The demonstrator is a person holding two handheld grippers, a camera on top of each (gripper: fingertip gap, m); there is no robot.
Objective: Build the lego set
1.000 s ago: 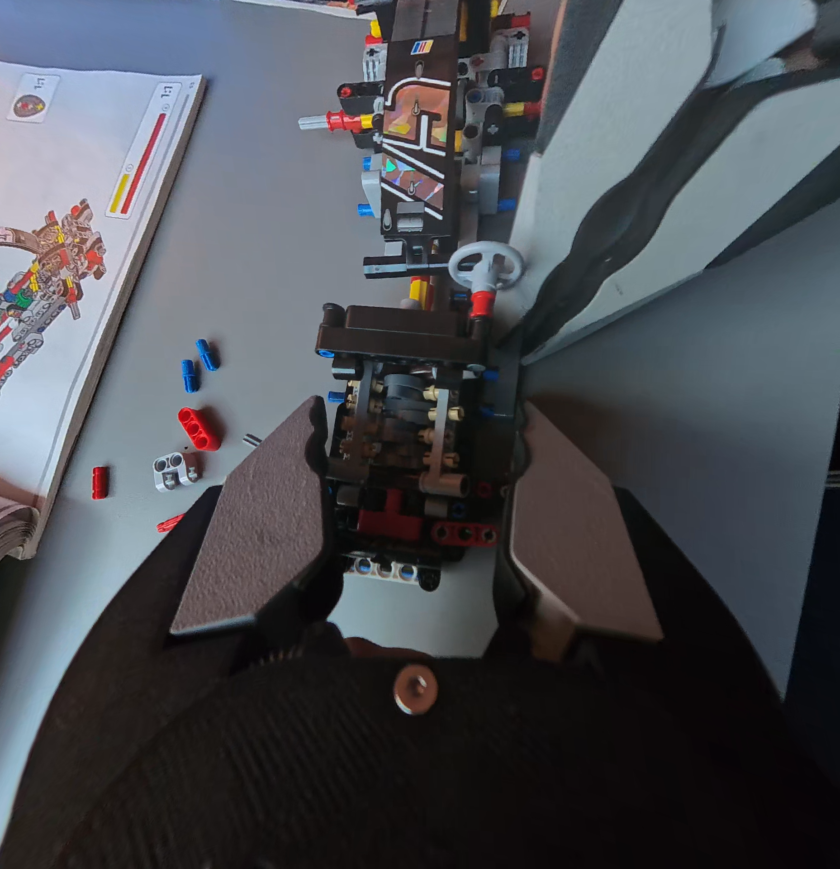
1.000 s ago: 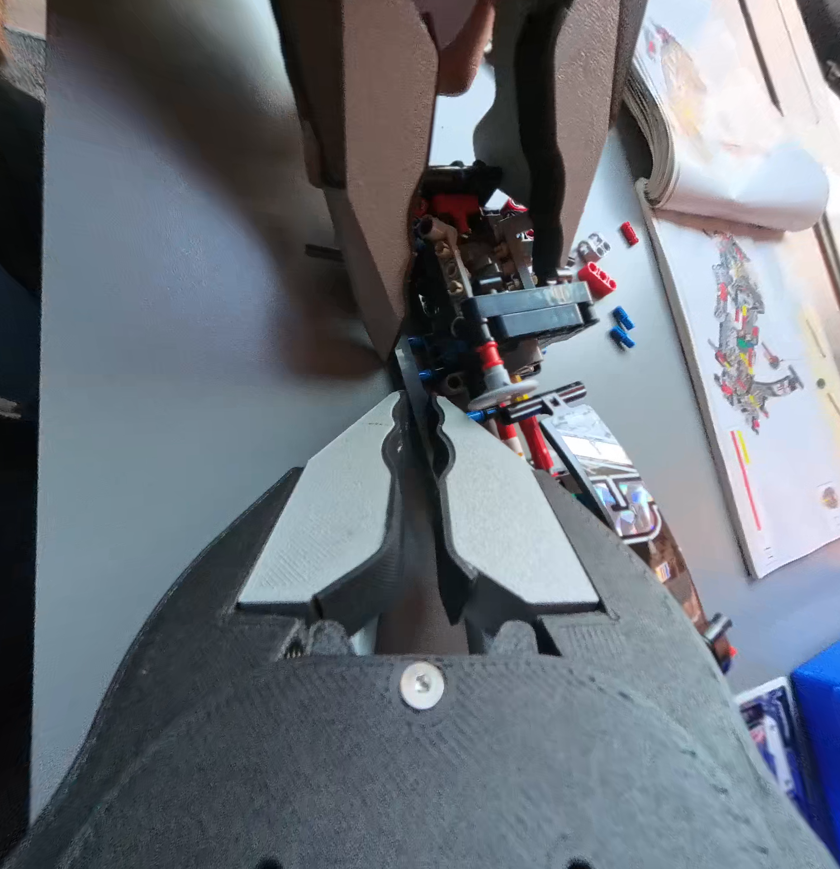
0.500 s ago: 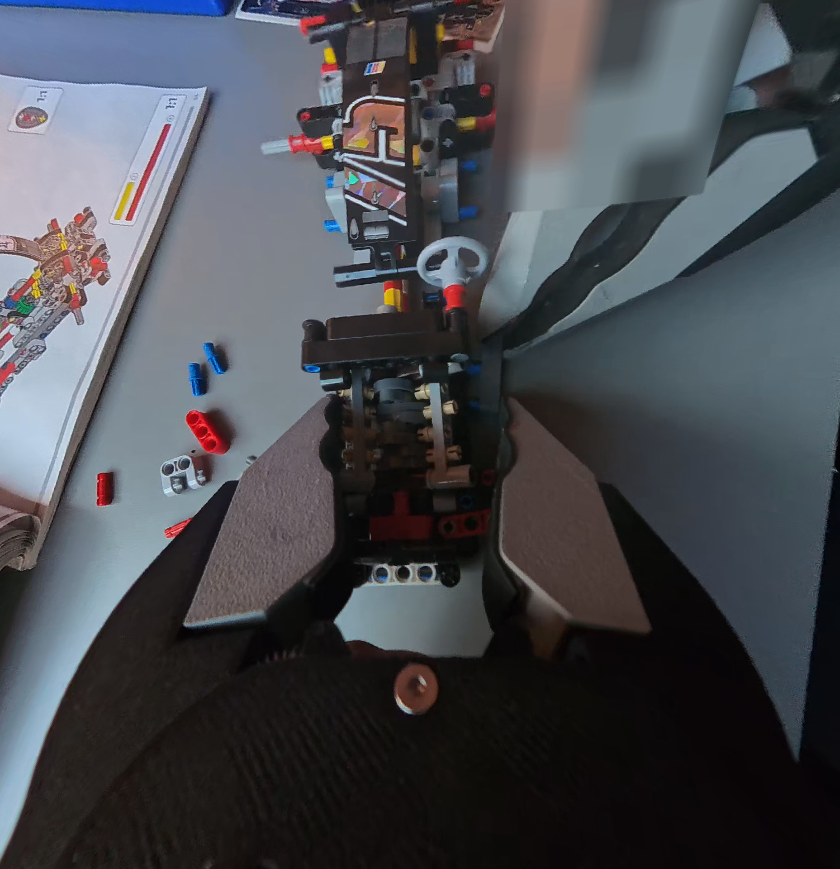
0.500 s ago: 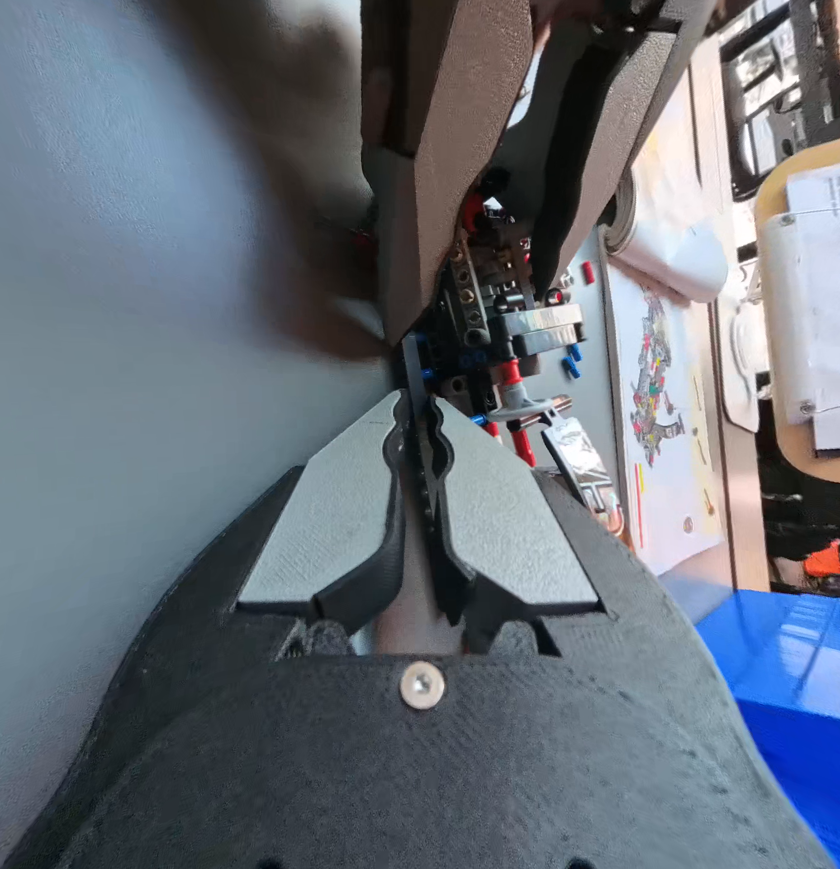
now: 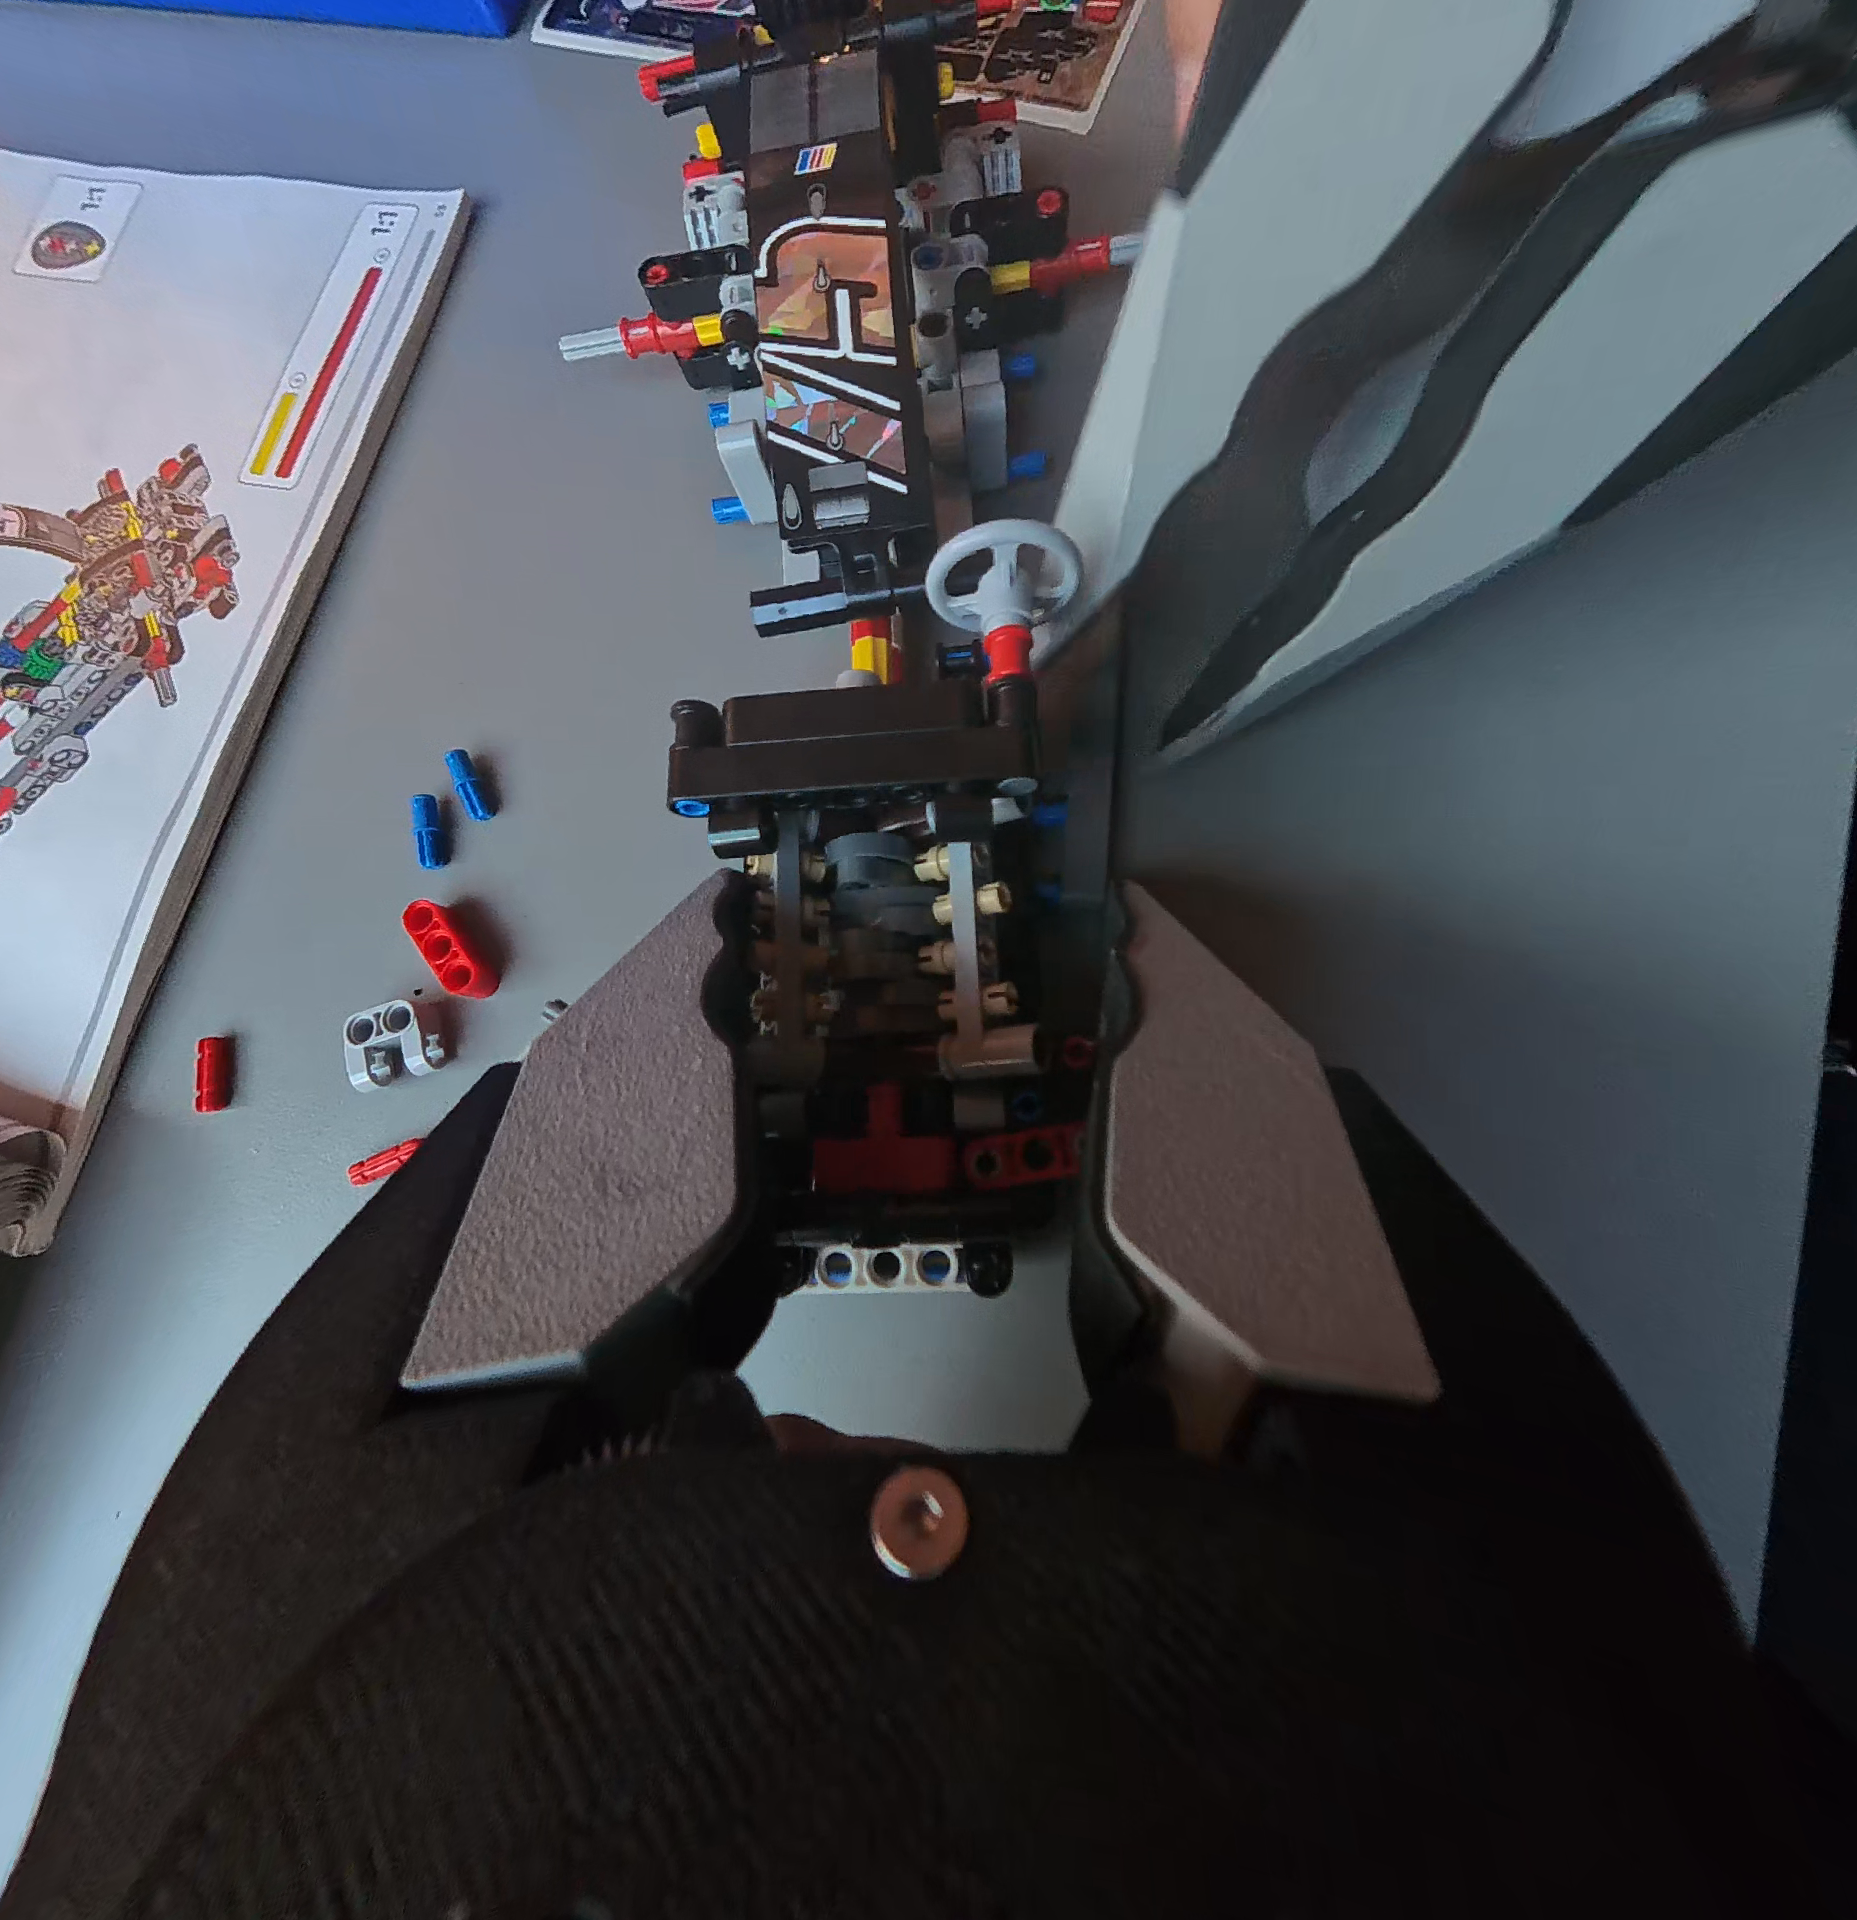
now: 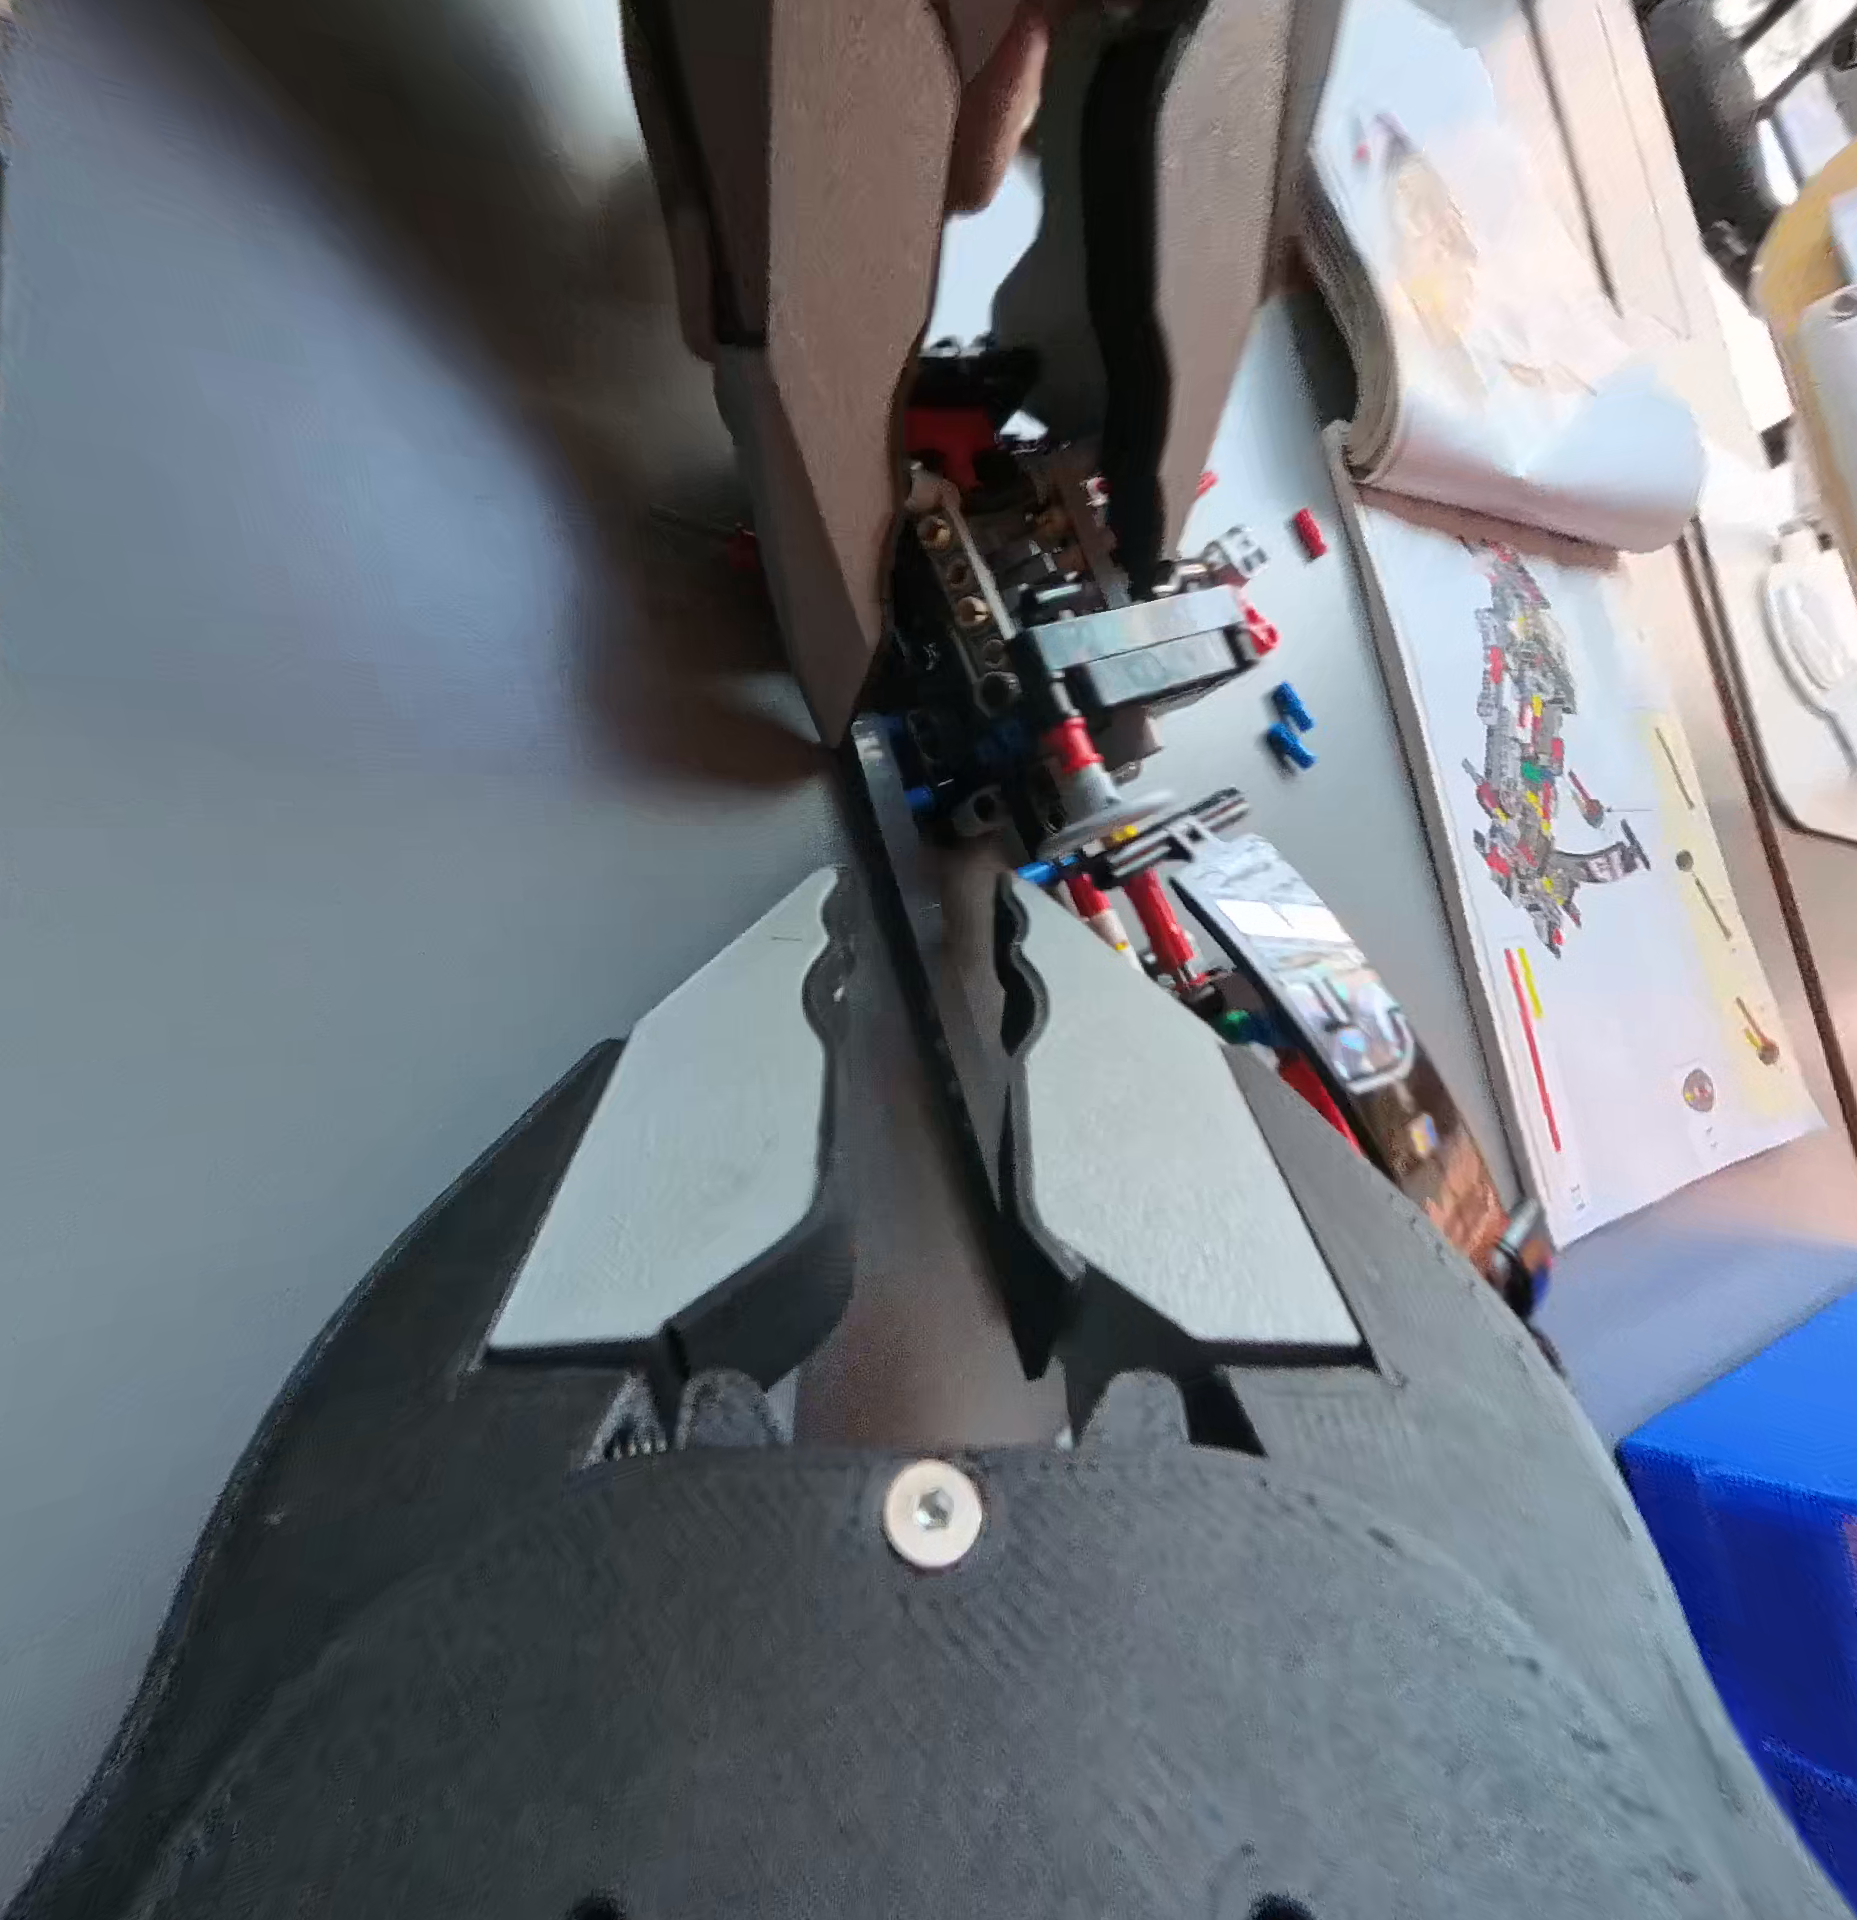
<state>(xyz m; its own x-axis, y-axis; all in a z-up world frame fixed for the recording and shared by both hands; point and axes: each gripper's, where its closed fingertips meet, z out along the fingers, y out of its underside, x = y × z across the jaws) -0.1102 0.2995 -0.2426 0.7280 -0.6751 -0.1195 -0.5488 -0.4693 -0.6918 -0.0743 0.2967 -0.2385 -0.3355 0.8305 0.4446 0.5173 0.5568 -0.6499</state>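
Note:
A long brick-built car chassis [image 5: 841,343] with a white steering wheel [image 5: 1002,582] lies on the grey table [image 5: 550,582]. My left gripper [image 5: 929,904] is shut on its near end, the engine block, with both pads pressed on its sides. The right wrist view shows this grip from the far side [image 6: 991,644]. My right gripper [image 6: 919,883] is open around a dark grey long beam [image 6: 888,831] on the chassis's side. Its right pad [image 6: 1017,977] stands clear of the beam. The right gripper [image 5: 1163,665] also shows at the upper right of the left wrist view.
Loose parts lie left of the chassis: two blue pins [image 5: 446,800], a red beam [image 5: 448,945], a grey connector [image 5: 394,1039] and a red pin [image 5: 212,1070]. An open instruction booklet [image 5: 176,468] lies at the far left. A blue box [image 6: 1776,1558] stands at the right. The grippers' ends are close to 5 cm from one another.
My left jaws closed on the chassis's engine end and have stayed there. My right jaws, shut on the dark grey beam before, have now opened off it.

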